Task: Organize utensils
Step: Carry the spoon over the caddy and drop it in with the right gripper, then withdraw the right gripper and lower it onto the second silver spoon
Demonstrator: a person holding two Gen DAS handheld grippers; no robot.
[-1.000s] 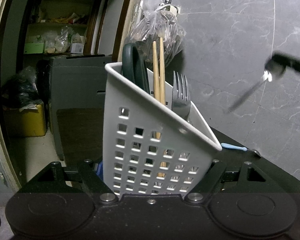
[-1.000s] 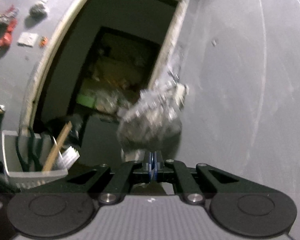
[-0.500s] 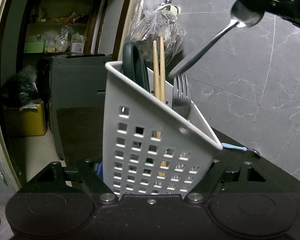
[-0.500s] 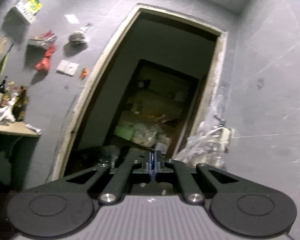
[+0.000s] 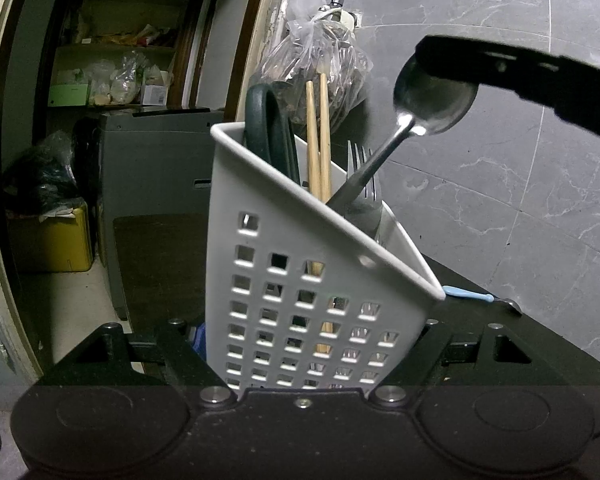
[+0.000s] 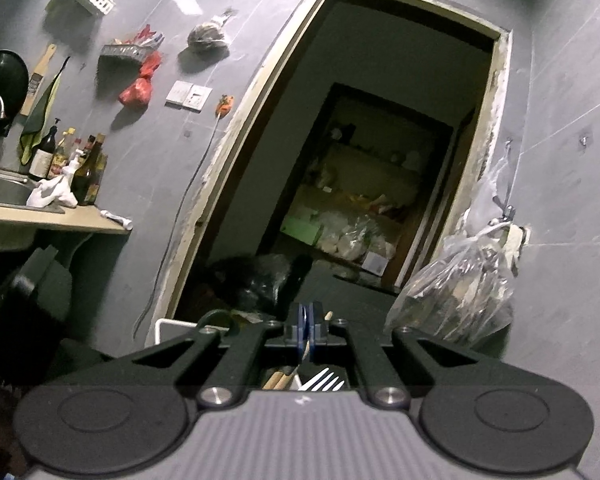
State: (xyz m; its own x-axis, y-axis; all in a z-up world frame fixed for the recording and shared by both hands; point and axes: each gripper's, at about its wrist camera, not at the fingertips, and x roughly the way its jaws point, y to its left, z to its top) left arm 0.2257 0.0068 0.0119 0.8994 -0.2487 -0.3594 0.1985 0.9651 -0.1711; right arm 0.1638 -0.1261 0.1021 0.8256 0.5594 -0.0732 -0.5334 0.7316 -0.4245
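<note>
Left tongs (image 5: 312,360): nearest the camera, clamped on the lower walls of the white basket (image 5: 296,280), holding it tipped.
Basket contents: two wooden chopsticks (image 5: 318,140), one fork (image 5: 364,176), one dark green handled thing (image 5: 266,120) that I could not identify.
Spoon (image 5: 432,108): one, steel, handle down inside the basket between the chopsticks and the fork, bowl up.
Right tongs (image 6: 305,332): shut on the spoon's bowl, seen from the left camera as a dark bar above the basket.
Step in hand: judged as lowering the spoon into the basket, the handle already past the rim.
Next move: probably loosen the right tongs so the spoon drops, while the left side keeps the basket steady.
Counter behind: one small blue stick (image 5: 466,294) lay just past the basket's corner.
Far: one plastic bag (image 5: 320,64) hung on the grey wall by the doorway.
</note>
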